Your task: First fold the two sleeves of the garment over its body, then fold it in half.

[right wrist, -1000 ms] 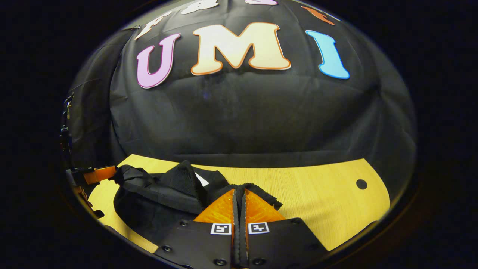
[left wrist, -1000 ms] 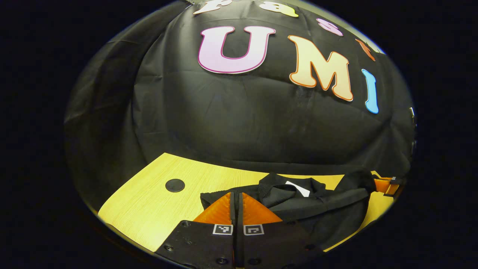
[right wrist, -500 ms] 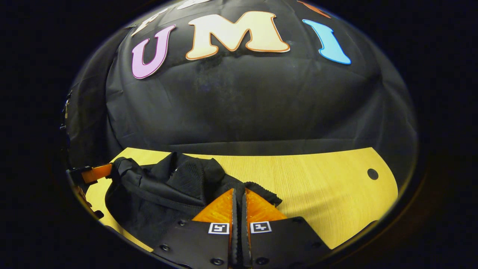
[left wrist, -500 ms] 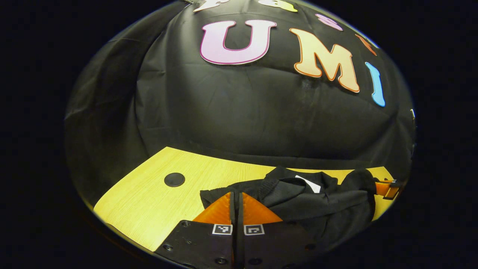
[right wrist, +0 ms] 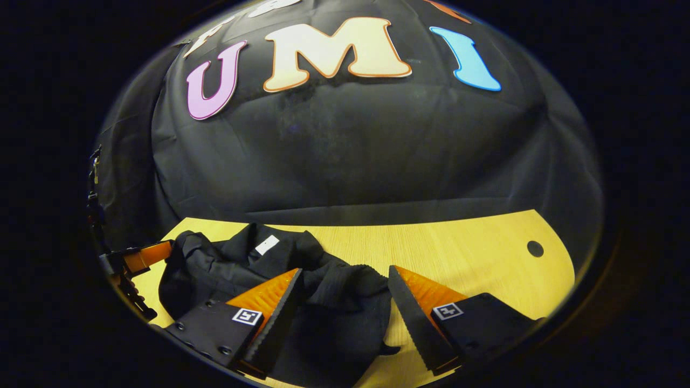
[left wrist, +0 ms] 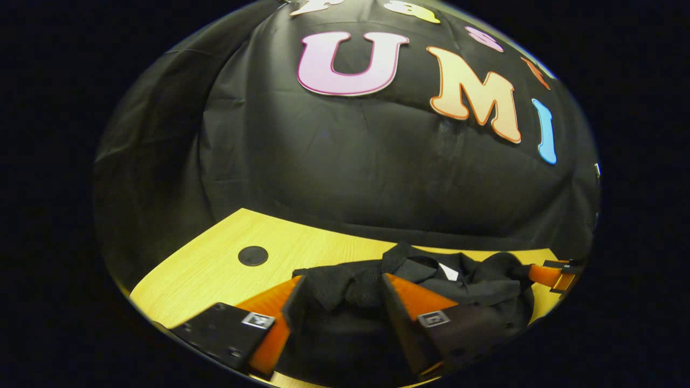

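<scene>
Both grippers, pressed together on cloth half a second ago, now stand spread: the left gripper [left wrist: 342, 285] has its fingers wide apart with a fold of the garment [left wrist: 431, 285] lying loose between them, and the right gripper [right wrist: 342, 283] likewise straddles a bunched edge of the garment [right wrist: 323, 302] without pinching it. Item: one black garment, heaped rather than flat, resting on the yellow wooden table [left wrist: 215, 269], toward its near edge; a small white tag [right wrist: 267, 244] shows at the collar, on the far side of the heap. In the left gripper view the other gripper sits at the far right end of the cloth; in the right gripper view the other one sits at the far left end. Step in hand, as judged: a fold has just been laid down and let go. Whether it is the sleeve fold or the halving cannot be told, since the cloth is dark and rumpled and no sleeve can be picked out. Next move, as judged: draw both tools back clear of the cloth without dragging it, then check the lie; if the halving remains, take up one edge with both tools and carry it across. Containers: none present on the table; a round dark grommet [left wrist: 253, 255] is set in the tabletop, well apart from the garment, holding nothing.
</scene>
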Motion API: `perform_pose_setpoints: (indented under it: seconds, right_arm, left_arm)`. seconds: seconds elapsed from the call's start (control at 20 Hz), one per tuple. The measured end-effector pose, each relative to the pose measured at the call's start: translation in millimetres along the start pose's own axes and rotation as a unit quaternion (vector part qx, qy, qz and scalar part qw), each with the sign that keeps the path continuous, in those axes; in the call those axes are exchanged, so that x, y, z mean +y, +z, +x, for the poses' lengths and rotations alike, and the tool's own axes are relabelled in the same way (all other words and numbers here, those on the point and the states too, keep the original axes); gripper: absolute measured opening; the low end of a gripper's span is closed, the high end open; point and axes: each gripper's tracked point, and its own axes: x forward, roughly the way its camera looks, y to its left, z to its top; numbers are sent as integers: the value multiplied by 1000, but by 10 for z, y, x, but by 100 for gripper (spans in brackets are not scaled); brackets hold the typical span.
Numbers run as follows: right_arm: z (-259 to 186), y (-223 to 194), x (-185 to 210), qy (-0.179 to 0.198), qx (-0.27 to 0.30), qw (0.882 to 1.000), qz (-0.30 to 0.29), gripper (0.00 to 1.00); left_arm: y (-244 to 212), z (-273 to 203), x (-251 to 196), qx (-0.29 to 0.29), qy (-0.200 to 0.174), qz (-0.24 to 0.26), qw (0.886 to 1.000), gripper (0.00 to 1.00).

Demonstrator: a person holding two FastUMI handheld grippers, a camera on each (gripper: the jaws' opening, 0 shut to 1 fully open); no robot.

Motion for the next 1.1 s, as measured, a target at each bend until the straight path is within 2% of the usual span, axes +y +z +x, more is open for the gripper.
perform_pose_setpoints:
  seconds: [0.05, 0.1, 0.2, 0.25, 0.35, 0.55, 0.75, 0.9, 0.95, 1.1]
  right_arm:
    - [-70, 51, 8, -3, -7, 1000, -2, 99]
    - [-169, 105, 28, -5, -14, 1000, -3, 99]
    - [-379, 177, 115, -5, -29, 1000, -1, 99]
    - [-514, 203, 148, -8, -37, 999, -1, 95]
    - [-830, 241, 224, -16, -55, 998, -2, 99]
    - [-1595, 237, 450, -31, -89, 996, -1, 98]
    - [-2431, 155, 716, -47, -140, 989, -8, 98]
    - [-2956, -37, 925, -47, -154, 987, -4, 97]
    - [-3122, -91, 963, -50, -159, 986, -6, 94]
    - [-3536, -255, 1004, -60, -176, 982, -22, 94]
  left_arm:
    - [104, -49, 28, -8, -3, -1, 1000, 91]
    - [171, -124, 23, -15, -4, 0, 1000, 96]
    - [333, -289, 46, -26, -14, 7, 1000, 94]
    - [427, -401, 61, -33, -19, 10, 999, 94]
    - [600, -640, 99, -48, -28, 11, 998, 93]
    - [843, -1254, 202, -70, -54, 12, 996, 94]
    - [889, -1851, 393, -85, -75, 24, 993, 94]
    - [866, -2277, 516, -89, -87, 16, 992, 93]
    - [867, -2417, 542, -92, -91, 12, 992, 92]
    - [834, -2792, 656, -102, -92, 14, 990, 93]
